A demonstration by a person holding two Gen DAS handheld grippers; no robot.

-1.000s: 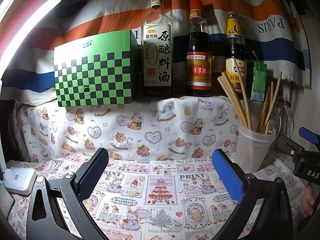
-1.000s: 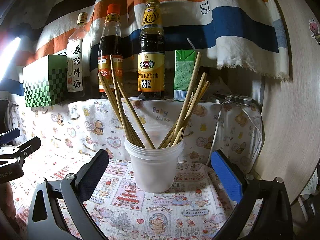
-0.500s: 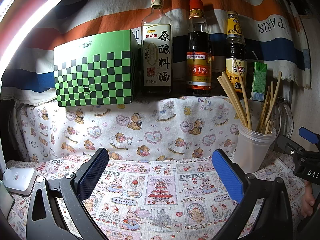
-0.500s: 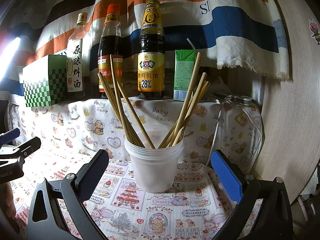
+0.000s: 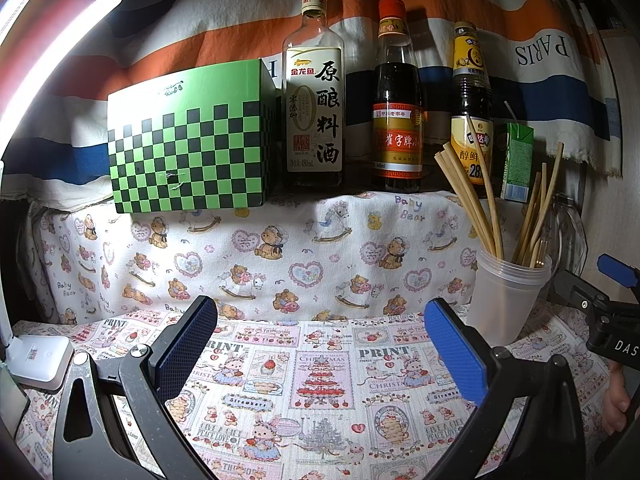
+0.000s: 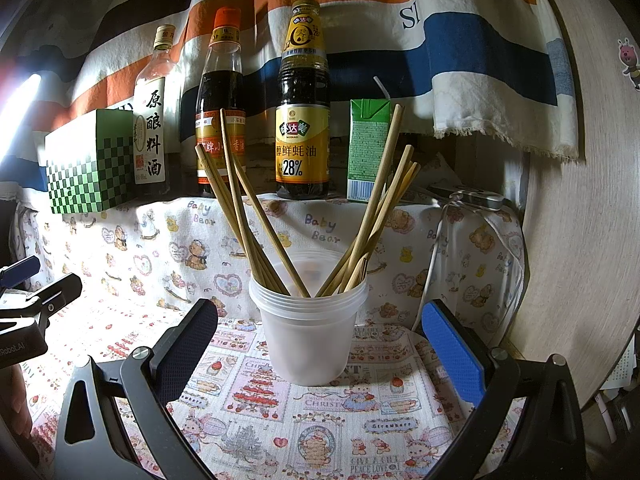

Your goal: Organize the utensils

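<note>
A translucent plastic cup (image 6: 310, 336) stands on the patterned cloth, straight ahead of my right gripper (image 6: 320, 344). Several wooden chopsticks (image 6: 256, 224) lean out of it to both sides. The right gripper is open with nothing between its blue pads, and the cup sits just beyond them. In the left wrist view the same cup (image 5: 506, 300) with its chopsticks (image 5: 472, 200) is at the right. My left gripper (image 5: 320, 348) is open and empty over bare cloth, well left of the cup.
On a raised cloth-covered ledge behind stand a green checkered box (image 5: 188, 140), three sauce bottles (image 5: 314, 100) and a green drink carton (image 6: 368, 148). A white device (image 5: 38, 358) lies at far left. A wooden panel (image 6: 580, 200) closes the right side.
</note>
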